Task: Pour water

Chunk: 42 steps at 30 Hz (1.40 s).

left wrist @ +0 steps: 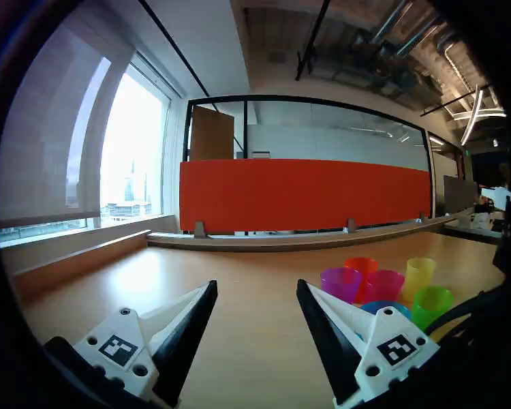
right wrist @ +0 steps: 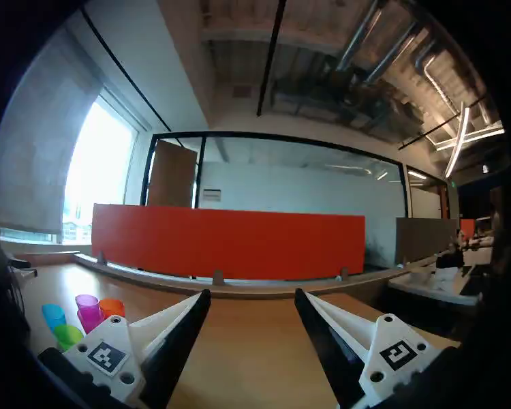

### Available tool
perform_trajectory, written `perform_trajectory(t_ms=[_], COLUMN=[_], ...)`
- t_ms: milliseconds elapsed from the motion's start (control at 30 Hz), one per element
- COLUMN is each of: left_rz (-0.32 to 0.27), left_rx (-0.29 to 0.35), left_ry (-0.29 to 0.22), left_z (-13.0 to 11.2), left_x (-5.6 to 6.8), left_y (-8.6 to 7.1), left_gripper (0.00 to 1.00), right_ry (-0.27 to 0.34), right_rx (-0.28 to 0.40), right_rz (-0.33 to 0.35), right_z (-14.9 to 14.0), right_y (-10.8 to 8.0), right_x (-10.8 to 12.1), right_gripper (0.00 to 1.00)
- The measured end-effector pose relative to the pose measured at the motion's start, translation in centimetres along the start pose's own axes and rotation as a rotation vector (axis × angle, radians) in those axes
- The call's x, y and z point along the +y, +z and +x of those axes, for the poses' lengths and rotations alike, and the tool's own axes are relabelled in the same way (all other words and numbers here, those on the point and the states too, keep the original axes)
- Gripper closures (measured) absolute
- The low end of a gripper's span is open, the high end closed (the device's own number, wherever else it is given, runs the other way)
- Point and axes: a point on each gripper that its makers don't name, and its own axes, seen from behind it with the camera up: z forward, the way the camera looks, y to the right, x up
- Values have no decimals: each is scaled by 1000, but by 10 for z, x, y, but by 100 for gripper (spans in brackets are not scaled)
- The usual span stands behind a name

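Several coloured plastic cups stand clustered on the wooden desk (left wrist: 255,300): purple (left wrist: 340,282), orange (left wrist: 361,266), pink (left wrist: 383,285), yellow (left wrist: 420,273), green (left wrist: 432,303) and blue (left wrist: 385,308). My left gripper (left wrist: 255,290) is open above the desk, with the cups just to the right of its right finger (left wrist: 337,327). In the right gripper view the same cluster sits far left: blue (right wrist: 53,316), green (right wrist: 67,335), purple (right wrist: 86,301), pink (right wrist: 90,317), orange (right wrist: 111,307). My right gripper (right wrist: 252,296) is open and holds nothing.
An orange divider panel (left wrist: 303,194) stands along the desk's far edge, with a glass wall behind it. A bright window (left wrist: 129,160) and a wooden ledge (left wrist: 78,249) run along the left. Another desk with office items (right wrist: 446,273) lies to the right.
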Motion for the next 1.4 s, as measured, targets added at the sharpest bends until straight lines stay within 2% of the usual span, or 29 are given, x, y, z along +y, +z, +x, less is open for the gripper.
perform_trajectory(t_ms=[200,400,700,867,1400], left_rz=[0,0,0,0,0], left_rx=[0,0,0,0,0], left_ry=[0,0,0,0,0], left_z=[0,0,-1,0,0], left_x=[0,0,0,0,0], left_y=[0,0,0,0,0], left_gripper=[15,14,15,14,15], right_ry=[20,53,78,94,62], right_rx=[10,-15,-64,-73,-87], right_rz=[26,46,41,45,44], right_z=[-13,-34,-63,-70,-79], right_y=[3,7,12,13,13], right_x=[-8,-15,-13,-12,-11], right_gripper=[1,1,1,1,1])
